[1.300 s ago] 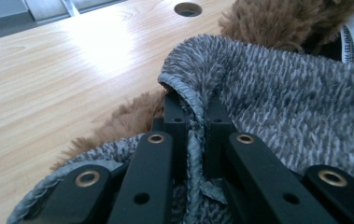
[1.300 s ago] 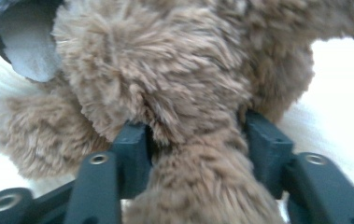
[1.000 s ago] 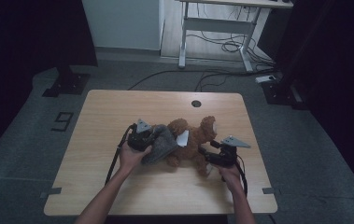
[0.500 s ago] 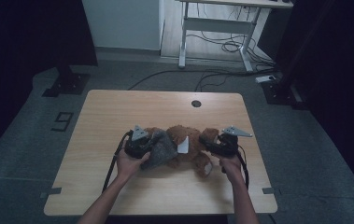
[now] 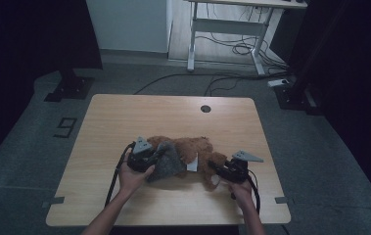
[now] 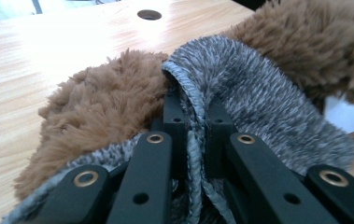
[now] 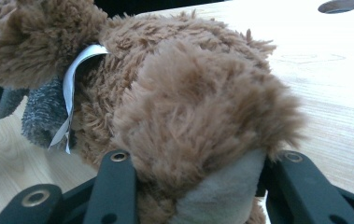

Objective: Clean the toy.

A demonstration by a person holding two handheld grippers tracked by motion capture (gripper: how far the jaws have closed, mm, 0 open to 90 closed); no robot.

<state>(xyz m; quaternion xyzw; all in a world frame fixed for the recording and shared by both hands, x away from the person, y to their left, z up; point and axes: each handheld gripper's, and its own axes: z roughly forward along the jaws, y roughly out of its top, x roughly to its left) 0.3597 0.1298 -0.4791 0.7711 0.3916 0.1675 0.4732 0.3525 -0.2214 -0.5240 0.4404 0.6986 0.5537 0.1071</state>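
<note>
A brown plush toy lies on its side near the middle of the table, toward the person's edge, with a grey knitted-looking piece of fabric draped at its left end and a white sewn-in label hanging from its middle. By its look the toy is light, soft and easily squashed, with long pile that slides a little under hard pads, so it should give rather than resist; nothing about it seems fragile, though a pinch on loose fur alone could slip off. The firmer places to take hold are a limb, where stuffing fills the grip, or a hemmed edge of the grey fabric. The left hand-held gripper does the latter: its jaws are clenched tight on the corded rim of the grey fabric, which runs straight up between the black pads, with brown fur bunched beside it. The right hand-held gripper has its jaws set on either side of a plump brown limb ending in a smooth tan sole; the jaws have just been closing, the limb is between them, and the fur bulges out over both black arms, so it looks grasped, though only part-way narrowed around that thick paw. In the high view the left hand-held gripper and the right hand-held gripper sit at opposite ends of the toy, well apart, each held from below by a hand.
</note>
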